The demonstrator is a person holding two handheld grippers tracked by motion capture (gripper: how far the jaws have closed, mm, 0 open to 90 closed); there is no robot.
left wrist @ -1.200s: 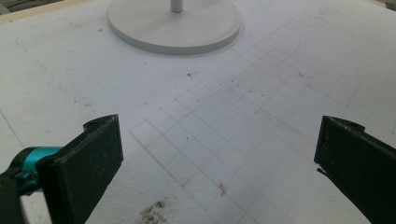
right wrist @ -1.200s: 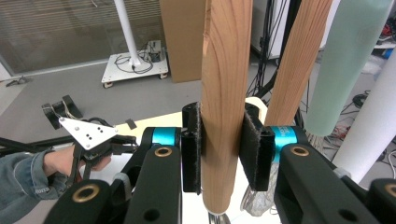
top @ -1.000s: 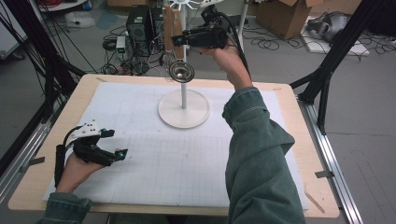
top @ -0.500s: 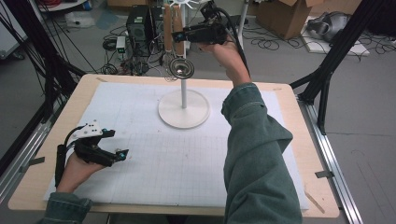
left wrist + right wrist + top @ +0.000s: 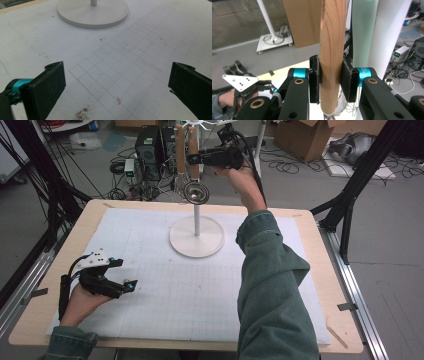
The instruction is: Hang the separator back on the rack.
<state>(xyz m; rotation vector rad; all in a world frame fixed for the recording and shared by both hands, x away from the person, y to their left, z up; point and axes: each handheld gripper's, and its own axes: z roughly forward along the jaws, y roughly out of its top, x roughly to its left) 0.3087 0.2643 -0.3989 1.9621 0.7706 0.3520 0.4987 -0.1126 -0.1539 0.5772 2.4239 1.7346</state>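
On the near left of the table [image 5: 310,220], my left gripper [image 5: 122,275] rests low over the white gridded mat [image 5: 165,295], its jaws spread wide with nothing between them; in the left gripper view bare grid squares lie between the two black pads [image 5: 51,82]. Beyond them, near the middle of the mat, stands the round white base [image 5: 92,15] of the stand [image 5: 196,237], its thin post rising upright. Farther back and high above the far edge of the table, my right gripper [image 5: 192,159] is raised level, with the sleeve [image 5: 275,280] running up from the near side. Its jaws are clamped on a wooden handle [image 5: 332,55] that hangs upright, pads [image 5: 314,80] pressing both sides of the wood. A second wooden handle [image 5: 180,150] hangs just beside it, and a metal ladle bowl [image 5: 196,192] shows below them, by the top of the post.
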